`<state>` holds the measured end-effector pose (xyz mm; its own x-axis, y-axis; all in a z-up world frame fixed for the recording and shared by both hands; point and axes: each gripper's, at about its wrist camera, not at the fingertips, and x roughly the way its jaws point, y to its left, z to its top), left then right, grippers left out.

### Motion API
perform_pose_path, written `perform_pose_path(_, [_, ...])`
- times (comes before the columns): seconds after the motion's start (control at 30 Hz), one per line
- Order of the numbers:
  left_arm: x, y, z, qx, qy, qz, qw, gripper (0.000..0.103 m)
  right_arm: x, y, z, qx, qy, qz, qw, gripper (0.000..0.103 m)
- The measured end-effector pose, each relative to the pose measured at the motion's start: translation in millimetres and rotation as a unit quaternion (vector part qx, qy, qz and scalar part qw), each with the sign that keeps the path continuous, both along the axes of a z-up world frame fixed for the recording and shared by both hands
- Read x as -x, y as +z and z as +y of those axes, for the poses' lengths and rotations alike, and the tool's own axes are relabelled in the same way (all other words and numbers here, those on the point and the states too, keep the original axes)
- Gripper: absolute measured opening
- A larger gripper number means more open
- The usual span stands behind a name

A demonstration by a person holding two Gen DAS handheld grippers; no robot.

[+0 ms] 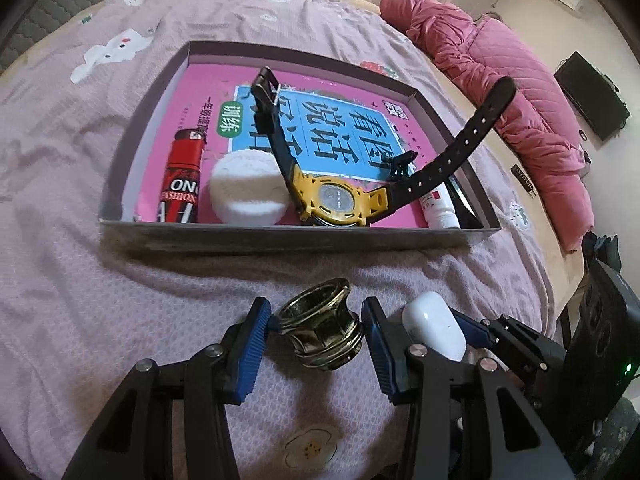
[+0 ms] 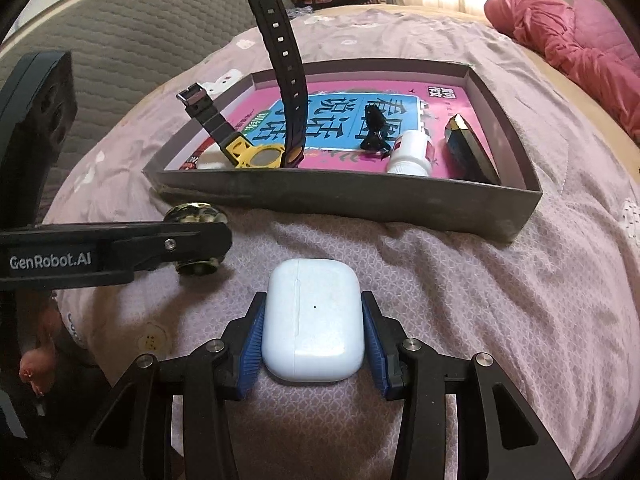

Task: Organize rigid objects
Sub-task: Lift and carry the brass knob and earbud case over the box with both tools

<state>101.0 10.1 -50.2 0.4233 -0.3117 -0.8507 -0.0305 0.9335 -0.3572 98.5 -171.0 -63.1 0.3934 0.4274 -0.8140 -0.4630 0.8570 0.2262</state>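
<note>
Both my grippers are loaded in front of the tray, nothing dropped in yet.

Left wrist view: my left gripper (image 1: 318,330), about half open, clamps a brass cup (image 1: 320,330) at lower centre; its rounded, ribbed side could roll out of the pads. The grey tray (image 1: 280,236) above already holds the yellow watch (image 1: 334,202), a red can (image 1: 182,178) and a white puck (image 1: 248,188). Right wrist view: my right gripper (image 2: 314,326), likewise half open, squeezes the white earbud case (image 2: 314,320) at lower centre; smooth plastic may slip. Only this view shows the dark box (image 2: 468,146) at the tray's right. The watch's upright strap (image 2: 280,60) could snag either gripper on the way in.
</note>
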Motion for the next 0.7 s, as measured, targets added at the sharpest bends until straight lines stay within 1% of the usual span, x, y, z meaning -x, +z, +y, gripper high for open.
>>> perform_pose_path(0.07, [2.3,1.1,1.4,-0.004,0.001,-0.001,1.0000,0.047,-0.5,2.1,-0.7,-0.002,-0.002,0.000,1.000,0.045])
perform_pose_path(0.33, [6.6,8.7,6.3,-0.002,0.010,-0.012,0.9999,0.047,1.0,13.1,-6.6,-0.014,-0.017,-0.009,1.000,0.045])
perform_pose_path(0.47, [8.3,16.2,8.8,-0.004,0.014,-0.023,0.9996,0.047,0.8,22.0,-9.6,-0.016,-0.027,-0.020,0.999,0.045])
perform_pose_path(0.7, [11.1,26.4,14.0,-0.008,0.022,-0.036,0.9991,0.047,3.2,34.6,-8.7,-0.009,-0.027,-0.045,0.999,0.045])
